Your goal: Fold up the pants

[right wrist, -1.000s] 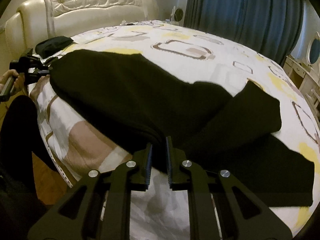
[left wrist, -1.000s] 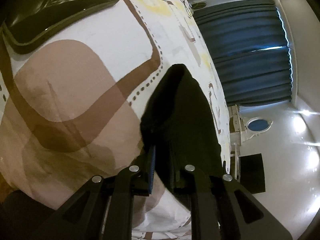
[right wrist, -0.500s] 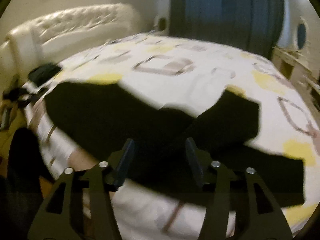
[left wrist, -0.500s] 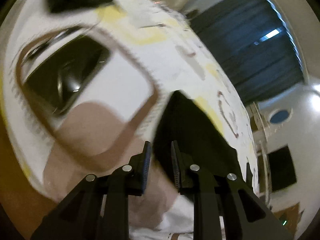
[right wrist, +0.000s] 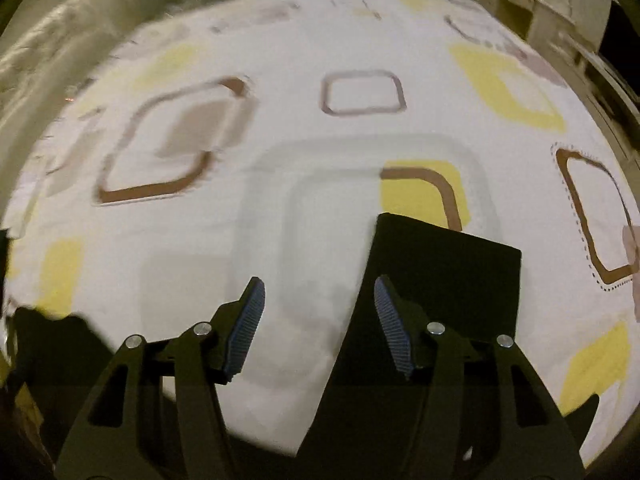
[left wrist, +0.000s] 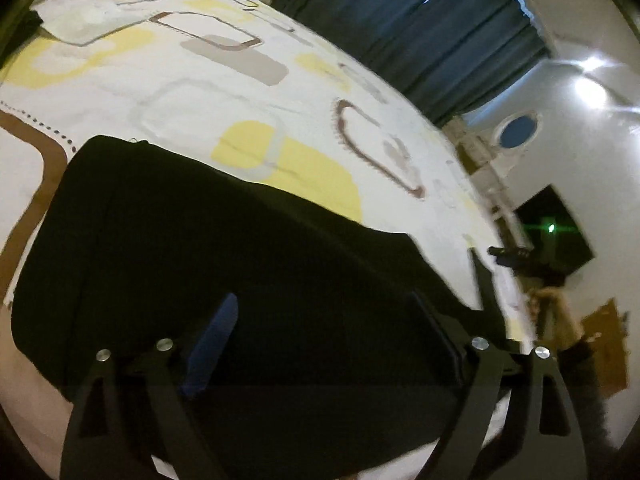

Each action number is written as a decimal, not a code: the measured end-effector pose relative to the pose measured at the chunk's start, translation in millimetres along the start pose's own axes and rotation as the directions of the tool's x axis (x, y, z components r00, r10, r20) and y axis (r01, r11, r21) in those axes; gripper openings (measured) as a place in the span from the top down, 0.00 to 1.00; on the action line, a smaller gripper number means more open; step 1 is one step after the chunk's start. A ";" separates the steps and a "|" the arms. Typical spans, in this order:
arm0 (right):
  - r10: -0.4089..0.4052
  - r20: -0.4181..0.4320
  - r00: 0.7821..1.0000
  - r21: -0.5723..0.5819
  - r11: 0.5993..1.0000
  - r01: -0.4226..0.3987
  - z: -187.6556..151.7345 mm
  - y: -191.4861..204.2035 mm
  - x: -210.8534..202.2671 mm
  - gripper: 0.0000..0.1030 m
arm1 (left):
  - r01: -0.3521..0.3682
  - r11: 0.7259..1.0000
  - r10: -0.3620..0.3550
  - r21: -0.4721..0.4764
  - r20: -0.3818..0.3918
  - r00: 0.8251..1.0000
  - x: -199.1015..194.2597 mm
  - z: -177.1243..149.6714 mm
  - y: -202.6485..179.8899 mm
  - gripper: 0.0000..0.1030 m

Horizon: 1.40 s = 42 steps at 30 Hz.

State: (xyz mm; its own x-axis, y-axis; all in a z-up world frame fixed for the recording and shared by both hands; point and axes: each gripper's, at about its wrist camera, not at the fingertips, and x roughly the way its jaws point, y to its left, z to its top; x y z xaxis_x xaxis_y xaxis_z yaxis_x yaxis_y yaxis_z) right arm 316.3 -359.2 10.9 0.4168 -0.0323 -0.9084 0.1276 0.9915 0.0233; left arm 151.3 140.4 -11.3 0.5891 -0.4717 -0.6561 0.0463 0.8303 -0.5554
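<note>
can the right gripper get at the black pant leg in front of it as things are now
Probably yes. The right gripper is open and holds nothing, and the pant leg lies flat on the bedspread right at its right-hand finger, with nothing on top of it. A small shift toward that side should bring the edge between the fingers.

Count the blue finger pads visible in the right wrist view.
2: one on the left finger, one on the right finger, which overlaps the black pants. None look hidden.
</note>
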 end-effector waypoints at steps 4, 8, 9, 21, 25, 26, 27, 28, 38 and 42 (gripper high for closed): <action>-0.121 -0.048 0.992 0.008 0.993 0.121 8.4 -0.2 29.5 0.45 | -0.087 0.994 0.086 0.060 0.016 0.996 6.6 4.0 -0.1 0.17; -0.220 -0.065 0.973 0.000 0.975 0.220 15.8 -2.7 46.6 0.45 | -0.266 0.946 0.259 0.187 0.061 0.964 4.6 5.3 -5.8 0.17; -0.237 -0.066 0.969 -0.001 0.971 0.238 18.4 -3.5 49.7 0.45 | -0.304 0.926 0.294 0.224 0.077 0.953 5.4 4.6 -8.3 0.17; -0.272 -0.095 0.958 0.030 0.961 0.275 23.7 -15.7 63.4 0.50 | -0.287 0.927 0.282 0.240 0.057 0.958 13.5 -1.4 -0.3 0.16; -0.251 -0.105 0.962 0.055 0.965 0.258 23.3 -26.2 61.7 0.62 | -0.283 0.930 0.278 0.235 0.055 0.959 13.4 -2.0 0.0 0.16; -0.248 -0.105 0.963 0.060 0.965 0.255 22.7 -26.6 60.8 0.67 | -0.283 0.930 0.279 0.236 0.054 0.959 13.7 -2.3 0.1 0.16; -0.239 -0.104 0.965 0.066 0.967 0.247 22.3 -27.6 58.9 0.69 | -0.284 0.929 0.279 0.236 0.054 0.959 14.2 -2.3 0.2 0.16; -0.221 -0.102 0.970 0.080 0.970 0.230 21.4 -30.7 55.7 0.76 | -0.285 0.929 0.280 0.236 0.053 0.958 14.6 -2.4 0.3 0.16; -0.013 0.087 0.996 0.237 0.971 -0.008 -13.7 -90.7 -20.8 0.91 | -0.294 0.927 0.291 0.234 0.048 0.955 19.7 -3.1 1.2 0.16; 0.050 0.205 0.977 0.299 0.948 -0.111 -55.7 -139.0 -68.7 0.91 | -0.303 0.923 0.300 0.238 0.048 0.953 20.0 -4.1 -0.1 0.16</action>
State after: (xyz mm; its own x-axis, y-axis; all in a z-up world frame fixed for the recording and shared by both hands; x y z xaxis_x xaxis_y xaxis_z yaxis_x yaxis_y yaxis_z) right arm 219.7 -487.8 46.8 0.5985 -0.0075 -0.8011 0.3434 0.9058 0.2481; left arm 159.9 129.6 -26.5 0.6141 -0.1860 -0.7670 0.0561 0.9797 -0.1926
